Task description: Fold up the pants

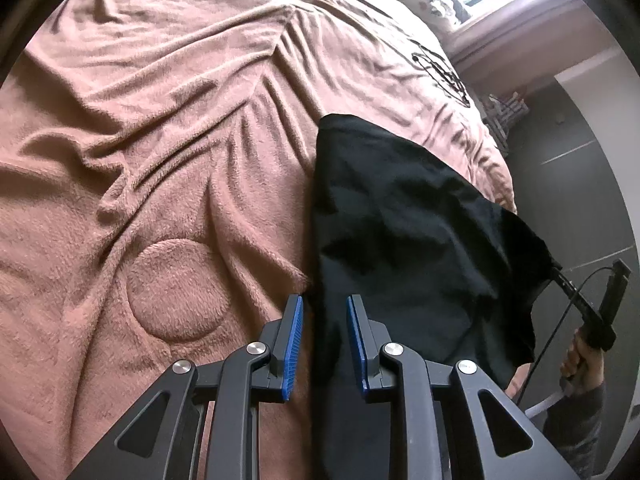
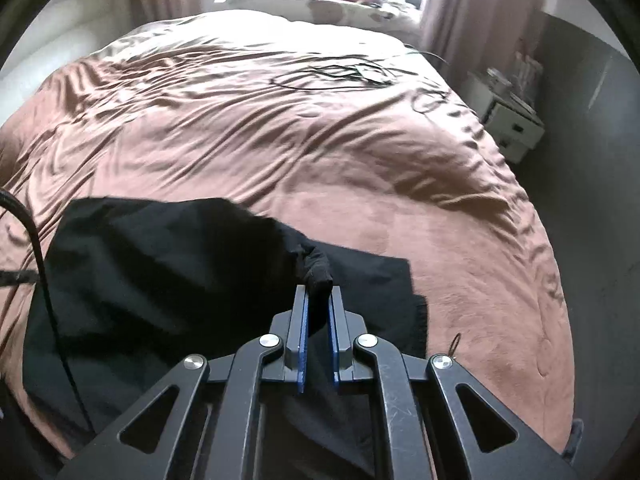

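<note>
Right gripper (image 2: 319, 294) pinching black pants (image 2: 168, 264) fold; left gripper (image 1: 323, 308) parted around pants edge, pads not pressing; blanket (image 2: 320, 140) beyond

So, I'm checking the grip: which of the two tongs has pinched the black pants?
The right tongs: a bunched fold of the pants sits pinched between their blue pads. The left tongs stand apart, pressing nothing.

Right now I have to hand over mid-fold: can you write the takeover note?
Right gripper: shut on a bunched fold of the black fabric pants, lifting that edge.
Left gripper: partly open, pants edge between its pads; grip not confirmed.
Pants lie on the pinkish-brown fleece blanket near the bed's edge, still rumpled.
Done: one edge picked up.
Left: carry it over, lay flat, finish the folds.
</note>
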A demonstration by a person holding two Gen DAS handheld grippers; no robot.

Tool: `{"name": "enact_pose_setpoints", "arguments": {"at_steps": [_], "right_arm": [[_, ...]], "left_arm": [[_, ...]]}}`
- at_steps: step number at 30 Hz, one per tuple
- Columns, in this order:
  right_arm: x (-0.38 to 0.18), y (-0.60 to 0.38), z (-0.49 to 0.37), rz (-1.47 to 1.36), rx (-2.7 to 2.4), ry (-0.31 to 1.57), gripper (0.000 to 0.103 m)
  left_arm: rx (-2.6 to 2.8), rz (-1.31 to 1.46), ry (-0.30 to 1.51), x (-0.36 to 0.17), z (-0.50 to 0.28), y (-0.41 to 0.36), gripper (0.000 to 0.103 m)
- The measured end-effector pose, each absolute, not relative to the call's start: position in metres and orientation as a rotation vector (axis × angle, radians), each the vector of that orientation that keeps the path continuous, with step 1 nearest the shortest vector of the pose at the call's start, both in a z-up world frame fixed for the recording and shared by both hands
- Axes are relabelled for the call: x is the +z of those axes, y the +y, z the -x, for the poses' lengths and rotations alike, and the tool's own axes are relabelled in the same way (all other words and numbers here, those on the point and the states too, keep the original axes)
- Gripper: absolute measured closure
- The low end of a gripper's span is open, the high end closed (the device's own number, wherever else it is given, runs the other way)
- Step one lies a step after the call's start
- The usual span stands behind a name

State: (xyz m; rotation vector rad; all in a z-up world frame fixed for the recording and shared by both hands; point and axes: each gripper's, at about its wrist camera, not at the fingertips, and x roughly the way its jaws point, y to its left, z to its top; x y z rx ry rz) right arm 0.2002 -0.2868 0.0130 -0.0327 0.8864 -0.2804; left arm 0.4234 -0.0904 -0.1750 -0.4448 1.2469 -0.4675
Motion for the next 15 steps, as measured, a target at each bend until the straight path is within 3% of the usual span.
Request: {"name": "enact_pose_setpoints", "arguments": {"at_steps": [13, 15], "right_arm": [[-0.002, -0.331, -0.253, -0.018, -0.385, 0.937, 0.098], [-0.002, -0.338, -0.258, -0.004, -0.447, 0.947, 0.091]], "left_arm": [[-0.466, 0.407, 1.271, -0.185, -0.428, -0.108, 0.079], [-0.465, 0.400, 1.273, -0.186, -0.429, -0.111, 0.079]]}}
